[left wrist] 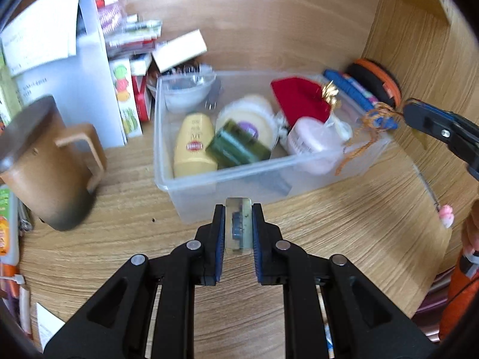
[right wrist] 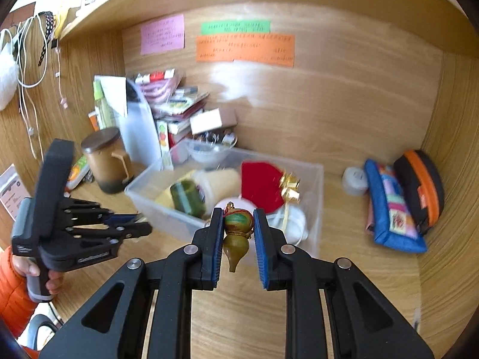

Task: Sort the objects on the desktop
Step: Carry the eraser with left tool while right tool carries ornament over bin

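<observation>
the left gripper (left wrist: 238, 230) is closed on a small clear block (left wrist: 238, 224) with something blue inside it. it holds the block over the wooden desk (left wrist: 344, 227), just in front of the clear plastic bin (left wrist: 191, 182).

the right gripper (right wrist: 238, 233) is closed on a little gourd charm (right wrist: 237, 233), green and brown with a red band. the charm's pointy end hangs down between the blue pads (right wrist: 216, 254). the left wrist view shows this gripper by the right end of the bin, with gold and blue cords (left wrist: 374, 119) trailing from it over the bin's rim.

inside the bin lie a yellow bottle (left wrist: 194, 146), a dark green box (left wrist: 239, 146), a round white tub (left wrist: 251, 113), a red thing with a gold bow (left wrist: 302, 98), a pale pink jar (left wrist: 311, 137) and a clear bowl (left wrist: 185, 89).

a brown mug with a dark lid (left wrist: 48, 164) stands left of the bin. behind it are white papers (left wrist: 60, 45) and a pile of boxes and packets (left wrist: 134, 59).

right of the bin, a blue patchwork pouch (right wrist: 392, 209) and a black and orange pouch (right wrist: 419, 188) lean by the side wall, with a small grey round thing (right wrist: 354, 181) beside them. pink, green and orange notes (right wrist: 245, 48) are stuck on the back wall.
</observation>
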`<state>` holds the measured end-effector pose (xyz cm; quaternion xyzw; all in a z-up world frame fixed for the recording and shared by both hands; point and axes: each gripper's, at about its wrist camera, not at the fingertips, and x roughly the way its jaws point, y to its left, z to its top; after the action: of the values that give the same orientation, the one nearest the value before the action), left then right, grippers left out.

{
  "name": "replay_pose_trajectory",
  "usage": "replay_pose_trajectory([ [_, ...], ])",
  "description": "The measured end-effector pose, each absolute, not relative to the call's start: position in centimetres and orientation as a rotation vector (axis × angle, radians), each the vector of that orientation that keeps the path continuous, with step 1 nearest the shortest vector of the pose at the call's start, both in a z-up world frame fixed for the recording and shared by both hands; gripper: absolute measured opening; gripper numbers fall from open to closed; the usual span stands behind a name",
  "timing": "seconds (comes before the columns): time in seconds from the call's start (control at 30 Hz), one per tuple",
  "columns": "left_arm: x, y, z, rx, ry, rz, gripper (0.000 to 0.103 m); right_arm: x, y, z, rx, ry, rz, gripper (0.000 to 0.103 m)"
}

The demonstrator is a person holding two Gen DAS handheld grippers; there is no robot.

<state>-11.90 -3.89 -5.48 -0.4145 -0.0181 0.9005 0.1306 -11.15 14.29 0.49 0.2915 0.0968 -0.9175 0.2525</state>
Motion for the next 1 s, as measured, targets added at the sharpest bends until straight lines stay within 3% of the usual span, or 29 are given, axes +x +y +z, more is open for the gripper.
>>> replay_pose_trajectory([
  [0.57, -14.2, -4.4, 2.6, -1.037, 0.004, 2.695, 0.015, -15.1, 14.6, 4.8, 0.712, 0.257, -2.563, 0.018],
  [1.0, -18.8, -4.6, 1.6, -1.083, -0.017, 2.678, 0.015, -20.2, 14.8, 2.9, 0.797, 0.241, -2.59, 0.018],
])
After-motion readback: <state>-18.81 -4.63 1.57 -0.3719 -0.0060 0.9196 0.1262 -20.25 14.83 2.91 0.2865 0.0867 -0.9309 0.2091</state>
